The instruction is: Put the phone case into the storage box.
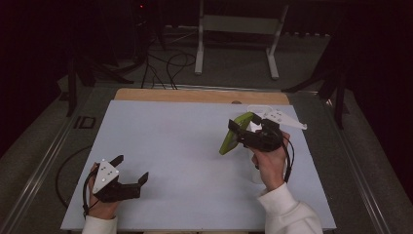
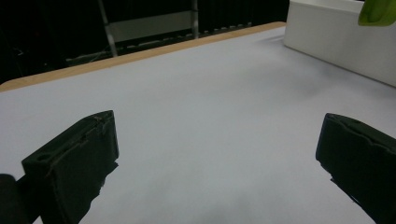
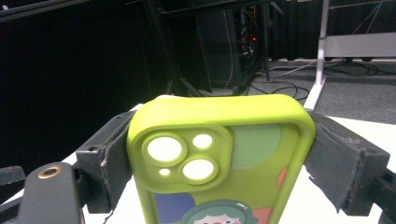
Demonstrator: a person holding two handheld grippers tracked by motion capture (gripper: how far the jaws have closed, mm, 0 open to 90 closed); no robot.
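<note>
A lime-green phone case (image 1: pixel 234 133) with a cartoon print and camera cut-outs (image 3: pixel 219 163) is held up off the table, tilted. My right gripper (image 1: pixel 237 130) is shut on it, one jaw against each long side of the case, at the table's right. A corner of the case (image 2: pixel 377 11) shows at the top right of the left gripper view. My left gripper (image 1: pixel 132 169) rests low over the near left of the white table top (image 1: pixel 180 161), open, with nothing between its jaws (image 2: pixel 215 154).
A white box (image 2: pixel 336 39) stands on the table's right side, behind the right hand (image 1: pixel 269 163). A wooden strip (image 1: pixel 199 95) edges the table's far side. Beyond it are a metal frame (image 1: pixel 238 29) and cables on the floor.
</note>
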